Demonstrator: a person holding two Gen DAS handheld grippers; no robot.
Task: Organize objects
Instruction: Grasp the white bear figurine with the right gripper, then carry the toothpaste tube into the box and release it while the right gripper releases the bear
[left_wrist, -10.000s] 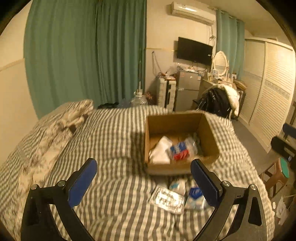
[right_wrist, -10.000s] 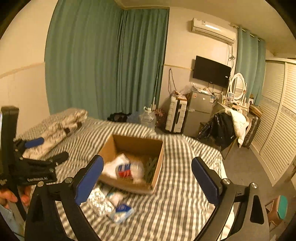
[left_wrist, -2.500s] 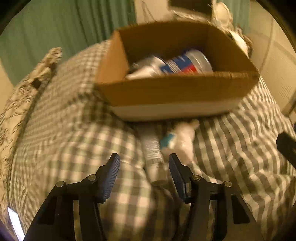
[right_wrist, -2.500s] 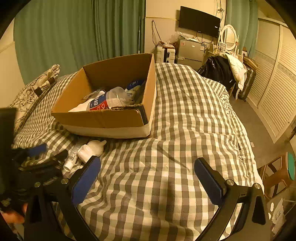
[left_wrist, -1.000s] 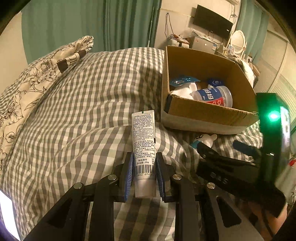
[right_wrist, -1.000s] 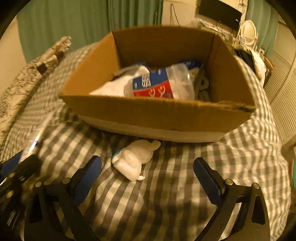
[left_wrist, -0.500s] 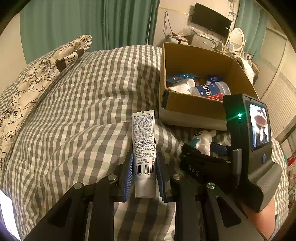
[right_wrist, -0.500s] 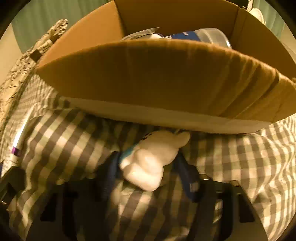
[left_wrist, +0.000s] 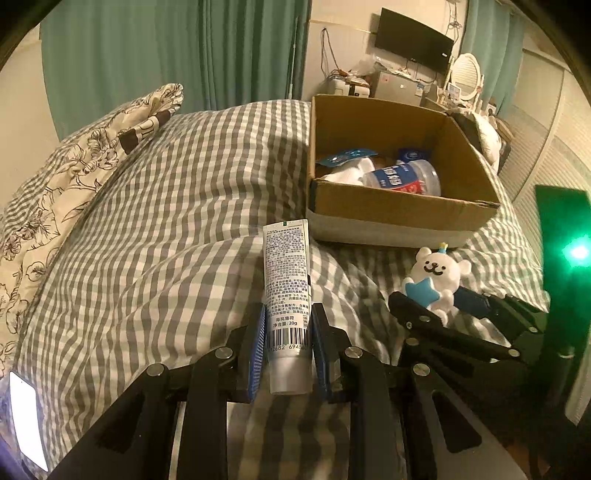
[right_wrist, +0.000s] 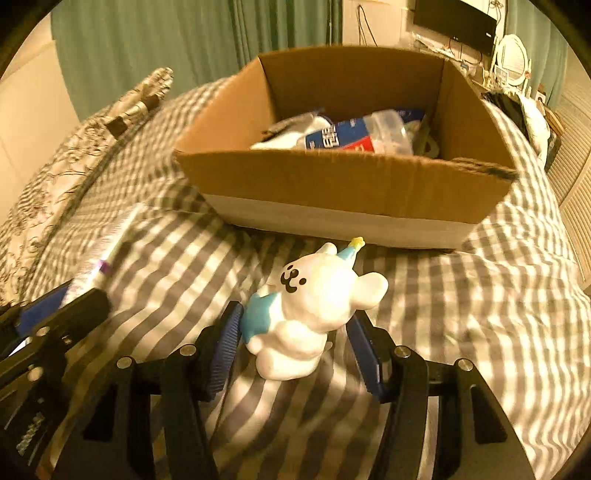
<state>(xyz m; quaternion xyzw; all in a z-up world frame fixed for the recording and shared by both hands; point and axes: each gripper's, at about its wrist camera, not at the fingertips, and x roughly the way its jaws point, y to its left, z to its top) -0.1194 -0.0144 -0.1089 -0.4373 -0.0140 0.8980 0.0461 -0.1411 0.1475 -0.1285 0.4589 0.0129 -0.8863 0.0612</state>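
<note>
The left claw (left_wrist: 286, 354) is clamped on the lower end of a white tube (left_wrist: 287, 295), whose long axis runs straight ahead along the fingers, its flat crimped end pointing toward the near left corner of the cardboard box (left_wrist: 399, 212). The right claw (right_wrist: 293, 350) grips a small white bear figure (right_wrist: 314, 317) by its sides, head forward and tilted to the right, lifted just clear of the checked bed cover (right_wrist: 461, 314). From both claws the box lies ahead and a little up the bed; the right claw faces its near wall squarely and looks the nearer of the two, while the left sits off to the box's left. Inside the box lie a clear bottle (right_wrist: 354, 138) and some packets. Both things likely go over that near wall next.
</note>
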